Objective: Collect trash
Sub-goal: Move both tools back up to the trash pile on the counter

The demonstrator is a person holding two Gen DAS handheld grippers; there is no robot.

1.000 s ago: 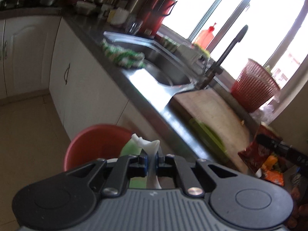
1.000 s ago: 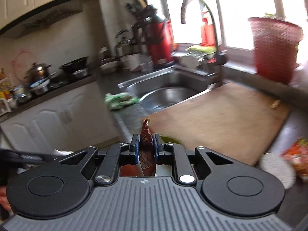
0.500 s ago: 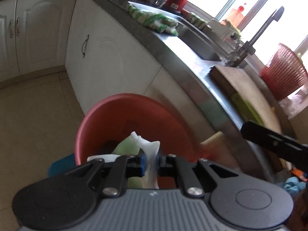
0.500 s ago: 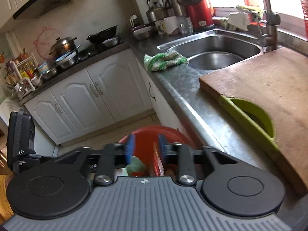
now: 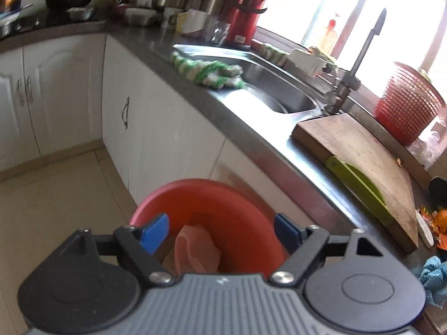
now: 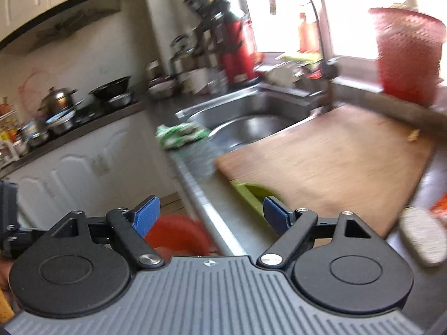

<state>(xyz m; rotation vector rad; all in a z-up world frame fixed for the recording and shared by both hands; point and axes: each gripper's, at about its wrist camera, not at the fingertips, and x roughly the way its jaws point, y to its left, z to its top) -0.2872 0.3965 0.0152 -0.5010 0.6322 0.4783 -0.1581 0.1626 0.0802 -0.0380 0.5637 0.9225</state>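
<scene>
Left gripper (image 5: 220,230) above the red bin (image 5: 206,198), which stands on the floor against the white cabinets (image 5: 156,128); its blue-padded fingers (image 5: 153,233) are spread wide and hold nothing. A pale, crumpled piece of trash (image 5: 195,254) lies inside the bin, below the gap between the fingers. Right gripper (image 6: 211,216) at the front edge of the grey surface (image 6: 201,192), fingers (image 6: 145,215) likewise released and empty, with the bin (image 6: 176,234) partly visible below it. On the surface: a wooden cutting board (image 5: 360,162) with a green holder (image 5: 357,184) at its near edge, a steel sink (image 5: 276,89), and a green-and-white cloth (image 5: 206,69) beside the sink. Orange snack wrappers (image 5: 435,223) lie at the far right end, just beyond the board. The right wrist view is motion-blurred.
</scene>
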